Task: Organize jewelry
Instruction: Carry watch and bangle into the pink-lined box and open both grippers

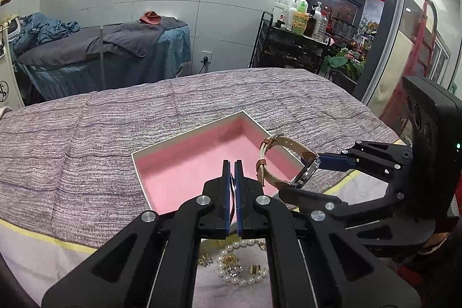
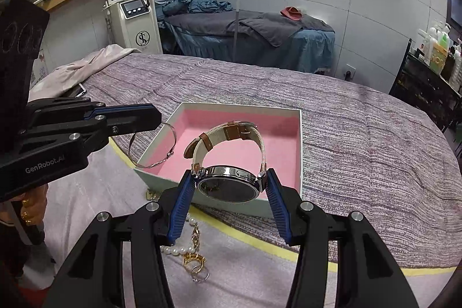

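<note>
I am holding the silver-cased wristwatch with its cream and tan leather strap [image 2: 228, 163] by its case, my right tongs [image 2: 229, 181] clamped on either side of it, at the centre of the right wrist view, above the near edge of the shallow white box with the pink foam lining [image 2: 300, 134]. My left tongs [image 1: 232, 172] are pressed together on a thin silver wire bangle [image 2: 153, 146], which is hanging over the box's left corner in that same view (in my own left view only a sliver of it shows between the pads).

By my judgement I am only starting: the pink floor is looking bare, with both pieces in the air above it. Waiting on the pale cloth at the bottom of both frames are a white pearl strand [image 1: 239, 264], some small gold pieces [image 1: 255, 269], a gold chain [image 2: 196, 233] and linked rings [image 2: 197, 267].

As for writing, "GenRobot.AI" is printed on the left tool's body at the left edge of the right view, and the white machine with the screen [image 2: 134, 16] in the upper left is bearing a round "SL" monogram.
</note>
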`<state>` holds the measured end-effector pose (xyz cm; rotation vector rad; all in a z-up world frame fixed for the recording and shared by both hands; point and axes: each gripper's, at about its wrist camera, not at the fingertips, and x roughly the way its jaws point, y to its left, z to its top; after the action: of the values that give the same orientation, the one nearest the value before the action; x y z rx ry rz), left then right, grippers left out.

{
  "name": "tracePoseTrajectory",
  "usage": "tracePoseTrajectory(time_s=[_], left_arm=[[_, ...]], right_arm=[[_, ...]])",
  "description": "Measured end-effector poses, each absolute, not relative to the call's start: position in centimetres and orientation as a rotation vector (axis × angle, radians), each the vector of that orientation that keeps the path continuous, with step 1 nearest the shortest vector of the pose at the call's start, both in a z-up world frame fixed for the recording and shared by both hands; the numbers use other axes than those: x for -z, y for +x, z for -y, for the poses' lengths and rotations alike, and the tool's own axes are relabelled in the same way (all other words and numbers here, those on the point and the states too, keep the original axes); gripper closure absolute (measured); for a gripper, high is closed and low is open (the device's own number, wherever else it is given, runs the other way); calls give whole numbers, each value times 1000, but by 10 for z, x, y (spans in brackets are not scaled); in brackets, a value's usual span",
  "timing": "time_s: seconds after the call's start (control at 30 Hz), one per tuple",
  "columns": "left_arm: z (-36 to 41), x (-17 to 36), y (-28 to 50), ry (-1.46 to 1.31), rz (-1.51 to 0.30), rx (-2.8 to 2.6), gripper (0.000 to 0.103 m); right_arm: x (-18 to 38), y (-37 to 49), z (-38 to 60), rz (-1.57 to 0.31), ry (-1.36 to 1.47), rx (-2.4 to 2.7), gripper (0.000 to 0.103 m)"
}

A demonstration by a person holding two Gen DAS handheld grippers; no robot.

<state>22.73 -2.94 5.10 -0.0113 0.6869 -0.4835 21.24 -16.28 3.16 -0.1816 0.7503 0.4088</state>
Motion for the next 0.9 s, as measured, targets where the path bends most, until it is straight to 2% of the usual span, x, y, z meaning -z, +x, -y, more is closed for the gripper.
tracePoseTrajectory(time_s=[0.47,0.63,0.9], left_arm=[[38,2,332,-126,-907,465,100],[30,10,341,-134,-906,429,100],[27,14,336,22,-884,344,100]], right_arm=[[10,279,145,-885,-228,-364,54],[19,288,140,-911,-233,-361,54],[29,293,127,-920,-311,-339,54]])
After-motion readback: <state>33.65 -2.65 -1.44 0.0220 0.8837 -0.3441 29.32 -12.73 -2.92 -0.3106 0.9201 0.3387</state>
